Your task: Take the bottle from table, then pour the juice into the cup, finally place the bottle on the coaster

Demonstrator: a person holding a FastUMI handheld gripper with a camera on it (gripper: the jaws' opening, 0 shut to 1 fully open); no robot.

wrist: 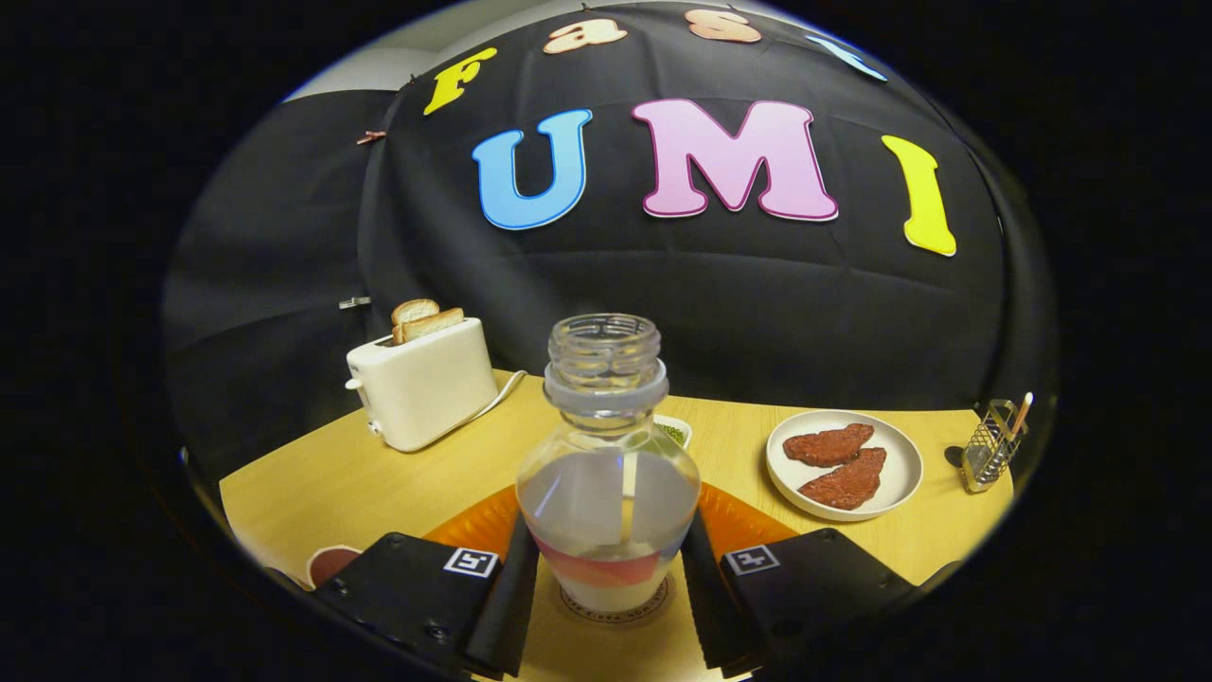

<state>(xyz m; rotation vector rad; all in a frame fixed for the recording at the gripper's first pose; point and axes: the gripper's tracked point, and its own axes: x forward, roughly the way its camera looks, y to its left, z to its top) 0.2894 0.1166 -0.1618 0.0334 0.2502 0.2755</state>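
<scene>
While the tool [606, 568] flanks the bottle [607, 474], fingers close beside its lower body, firm contact cannot be confirmed. Bottle stands uncapped on the coaster [615, 606] on the table [331, 483]; expect smooth, rigid, light plastic. You should grip below the bulge.

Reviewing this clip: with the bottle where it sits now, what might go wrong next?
1. The bottle has no cap, so a tilt on release may spill the liquid left in it.
2. It stands on the coaster, with the gripper fingers close against both sides; uneven opening might drag it off.
3. The orange mat lies right behind, so a nudged bottle may catch on its edge.
</scene>
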